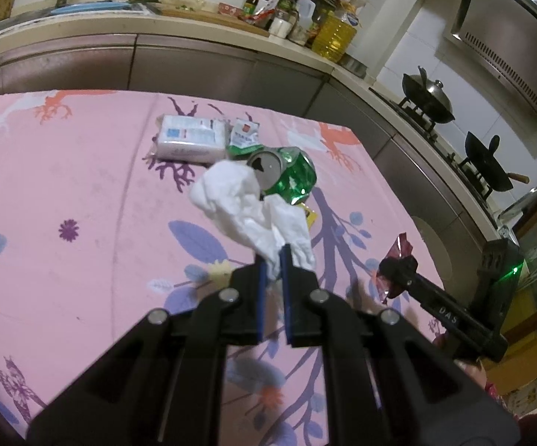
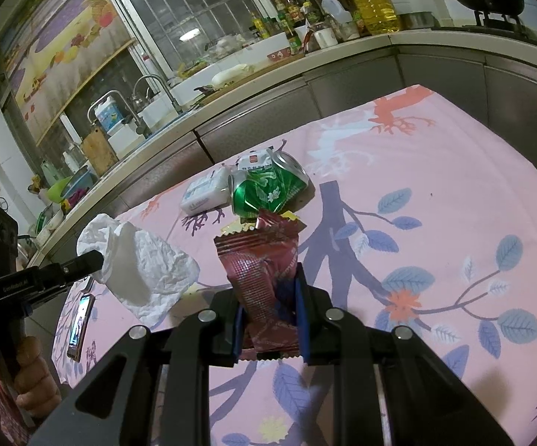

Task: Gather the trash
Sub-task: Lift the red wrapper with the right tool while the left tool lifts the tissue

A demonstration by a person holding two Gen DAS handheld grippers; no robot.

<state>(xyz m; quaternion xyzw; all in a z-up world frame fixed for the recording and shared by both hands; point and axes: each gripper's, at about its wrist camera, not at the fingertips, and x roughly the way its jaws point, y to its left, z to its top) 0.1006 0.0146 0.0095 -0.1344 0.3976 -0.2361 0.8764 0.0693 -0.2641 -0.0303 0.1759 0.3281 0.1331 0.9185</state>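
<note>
Two pieces lifted: my left gripper (image 1: 273, 260) pinches the tissue (image 1: 246, 208), my right gripper (image 2: 268, 290) clamps the wrapper (image 2: 261, 260). Next I need a bin, none visible.

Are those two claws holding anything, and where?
Left gripper pinches a tissue by its lower corner; right gripper clamps a red wrapper near its bottom end.

"DAS" is read in pale letters on the right gripper (image 1: 394, 275), along its black body as seen from the left wrist cam. A white label on the left gripper (image 2: 95, 260) is seen from the right wrist cam; only "…bot.AI" can be made out. Print on the packets & bottles is too small to be read.
</note>
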